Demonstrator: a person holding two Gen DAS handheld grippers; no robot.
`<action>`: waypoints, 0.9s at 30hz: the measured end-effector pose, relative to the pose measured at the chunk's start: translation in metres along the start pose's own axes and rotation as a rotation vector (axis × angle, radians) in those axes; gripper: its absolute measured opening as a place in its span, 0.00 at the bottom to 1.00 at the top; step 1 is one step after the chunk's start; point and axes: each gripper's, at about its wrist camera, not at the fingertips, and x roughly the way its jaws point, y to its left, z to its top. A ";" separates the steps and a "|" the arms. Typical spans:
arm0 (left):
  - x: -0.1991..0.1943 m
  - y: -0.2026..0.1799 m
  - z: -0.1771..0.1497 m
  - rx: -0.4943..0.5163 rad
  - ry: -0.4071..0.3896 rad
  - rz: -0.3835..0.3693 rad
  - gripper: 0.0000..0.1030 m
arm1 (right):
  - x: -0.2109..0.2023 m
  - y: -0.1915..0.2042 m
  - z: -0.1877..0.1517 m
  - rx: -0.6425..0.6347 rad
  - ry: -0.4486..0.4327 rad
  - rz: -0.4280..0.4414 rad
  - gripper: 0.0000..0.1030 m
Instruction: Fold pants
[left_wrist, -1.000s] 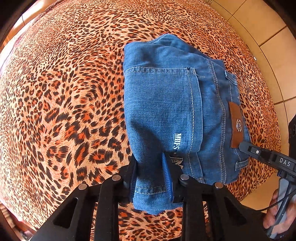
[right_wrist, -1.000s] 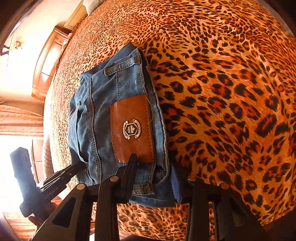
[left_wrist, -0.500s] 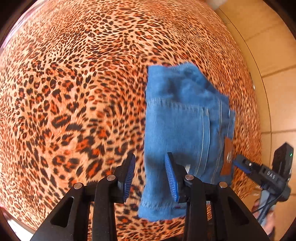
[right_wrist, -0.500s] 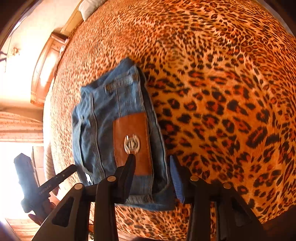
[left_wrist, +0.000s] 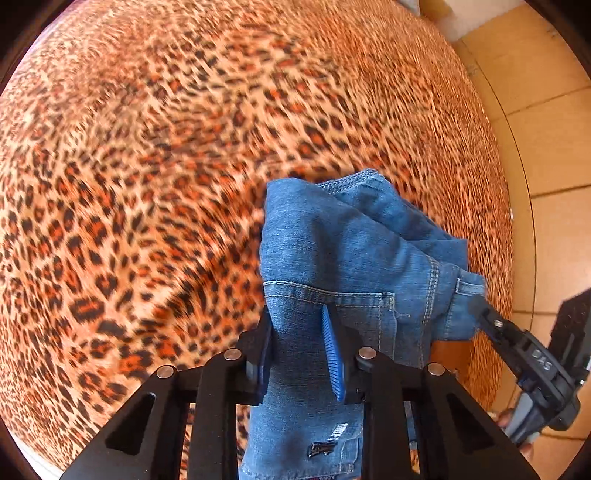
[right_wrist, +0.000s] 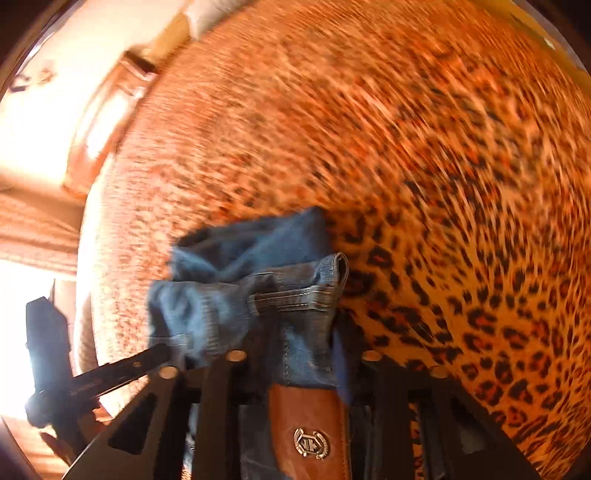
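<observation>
The folded pants (left_wrist: 343, 254) are pinched by the closing left tool (left_wrist: 301, 350) and right tool (right_wrist: 308, 354) above the leopard-print bed (left_wrist: 147, 177), so a final fold or set-down seems next.

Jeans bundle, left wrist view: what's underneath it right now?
Around the jeans only the leopard-print bedspread shows. The left gripper and right gripper are closing on the denim. Whatever lies directly beneath the bundle is covered.
</observation>
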 end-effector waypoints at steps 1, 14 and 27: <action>0.006 0.003 0.003 -0.004 -0.002 0.025 0.23 | -0.004 -0.002 0.006 0.001 -0.030 0.022 0.08; -0.014 0.032 -0.034 0.016 0.093 -0.078 0.35 | -0.007 -0.064 -0.042 0.107 0.143 0.045 0.40; -0.004 0.036 -0.090 0.202 0.125 0.001 0.24 | -0.024 -0.042 -0.086 -0.051 0.147 0.000 0.18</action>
